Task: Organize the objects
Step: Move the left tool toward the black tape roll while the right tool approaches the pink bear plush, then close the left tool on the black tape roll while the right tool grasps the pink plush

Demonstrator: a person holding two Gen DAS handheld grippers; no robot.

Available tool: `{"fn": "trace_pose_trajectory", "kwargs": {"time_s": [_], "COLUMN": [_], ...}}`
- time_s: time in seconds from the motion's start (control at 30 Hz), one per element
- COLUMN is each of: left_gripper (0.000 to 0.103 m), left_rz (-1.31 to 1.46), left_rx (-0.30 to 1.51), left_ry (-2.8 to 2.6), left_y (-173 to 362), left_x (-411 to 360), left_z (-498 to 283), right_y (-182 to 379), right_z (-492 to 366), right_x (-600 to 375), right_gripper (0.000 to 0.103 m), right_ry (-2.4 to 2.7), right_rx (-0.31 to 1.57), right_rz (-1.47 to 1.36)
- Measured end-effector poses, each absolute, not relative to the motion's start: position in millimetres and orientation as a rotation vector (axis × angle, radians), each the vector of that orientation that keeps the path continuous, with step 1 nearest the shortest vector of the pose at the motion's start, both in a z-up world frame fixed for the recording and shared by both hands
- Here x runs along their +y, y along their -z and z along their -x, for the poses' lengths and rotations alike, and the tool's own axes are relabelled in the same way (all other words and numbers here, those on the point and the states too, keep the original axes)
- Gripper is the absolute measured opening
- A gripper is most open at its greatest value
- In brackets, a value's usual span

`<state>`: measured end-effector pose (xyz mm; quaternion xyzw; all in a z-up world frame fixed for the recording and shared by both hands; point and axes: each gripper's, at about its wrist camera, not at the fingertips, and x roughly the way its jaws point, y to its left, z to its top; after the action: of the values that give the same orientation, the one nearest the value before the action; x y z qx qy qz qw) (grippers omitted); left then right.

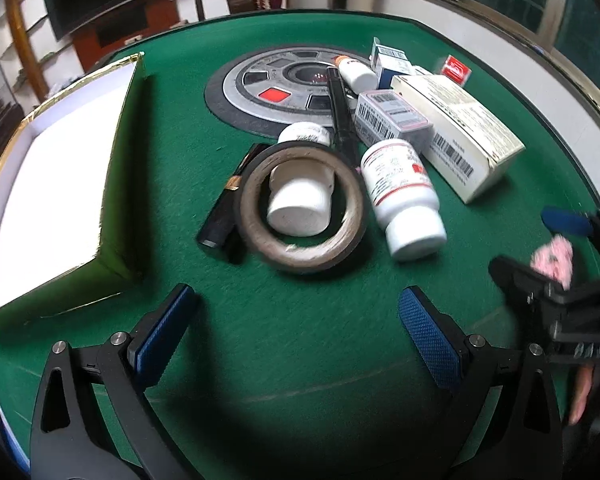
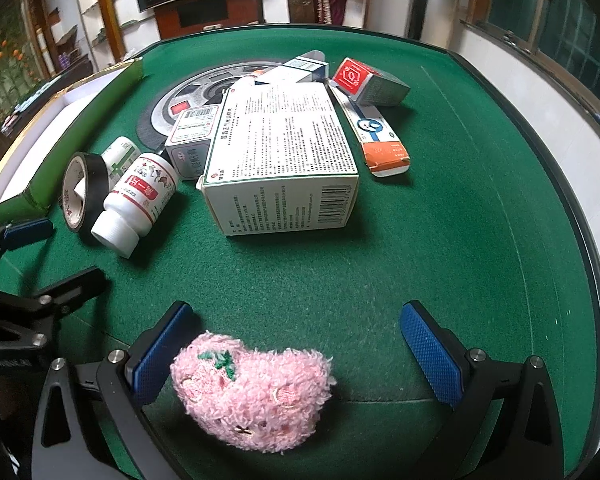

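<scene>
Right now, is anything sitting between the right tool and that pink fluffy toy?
Nothing visible. The pink fluffy toy already lies between the open fingers of the right tool, close against the left pad, with bare green felt around it.

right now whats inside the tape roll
A white bottle lies on its side under the tape roll, its cap end showing through the hole. The roll's rim covers the rest of it.

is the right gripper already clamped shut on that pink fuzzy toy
No. The right gripper is wide open: the pink plush toy lies between the fingers, close to the left pad, with a clear gap to the right pad.
</scene>
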<state>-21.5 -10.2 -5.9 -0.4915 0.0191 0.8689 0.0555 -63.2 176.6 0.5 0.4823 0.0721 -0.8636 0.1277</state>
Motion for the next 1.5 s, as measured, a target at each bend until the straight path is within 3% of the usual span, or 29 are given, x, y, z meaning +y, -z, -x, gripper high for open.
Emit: {"fn": "trace_pose_trajectory", "kwargs": {"time_s": [0.2, 0.5, 0.67, 0.9, 0.97, 1.0, 1.03, 1.27, 1.5], "left_gripper": [0.102, 0.102, 0.102, 0.102, 0.089, 0.072, 0.065, 0.065, 0.059], "left_rz": [1.402, 1.279, 1.273, 1.305, 1.317, 1.333, 1.352, 1.335, 1.308], "left_rx": [0.045, 0.082, 0.087, 0.138, 0.169, 0.175, 0.150, 0.250, 0.225], "left_ry": [-2.591, -2.606, -2.600, -2.609, -2.642, -2.643, -2.613, -2.627, -2.635], "left_y": [-21, -39, -34, -24, -22, -20, -17, -14, -15], "left_x": [-32, -26, -21, -10, -8, -9, -10, 3, -5], "left_z": [16, 26, 31, 42, 48, 52, 56, 59, 54], "right_y": [-13, -33, -50, -49, -48, -49, -49, -49, -49], "right_z": [63, 27, 10, 18, 18, 18, 18, 17, 17], "right_x": [199, 255, 247, 251, 252, 251, 251, 250, 252], "right_gripper": [0.103, 0.103, 0.103, 0.103, 0.103, 0.103, 0.103, 0.103, 0.103], "right_ry": [2.516, 2.446, 2.558, 2.529, 2.528, 2.530, 2.527, 2.526, 2.525], "right_rx": [0.140, -0.283, -0.128, -0.155, -0.164, -0.161, -0.160, -0.137, -0.145], "right_rz": [-1.350, -1.165, -1.023, -1.070, -1.073, -1.067, -1.067, -1.044, -1.036]}}
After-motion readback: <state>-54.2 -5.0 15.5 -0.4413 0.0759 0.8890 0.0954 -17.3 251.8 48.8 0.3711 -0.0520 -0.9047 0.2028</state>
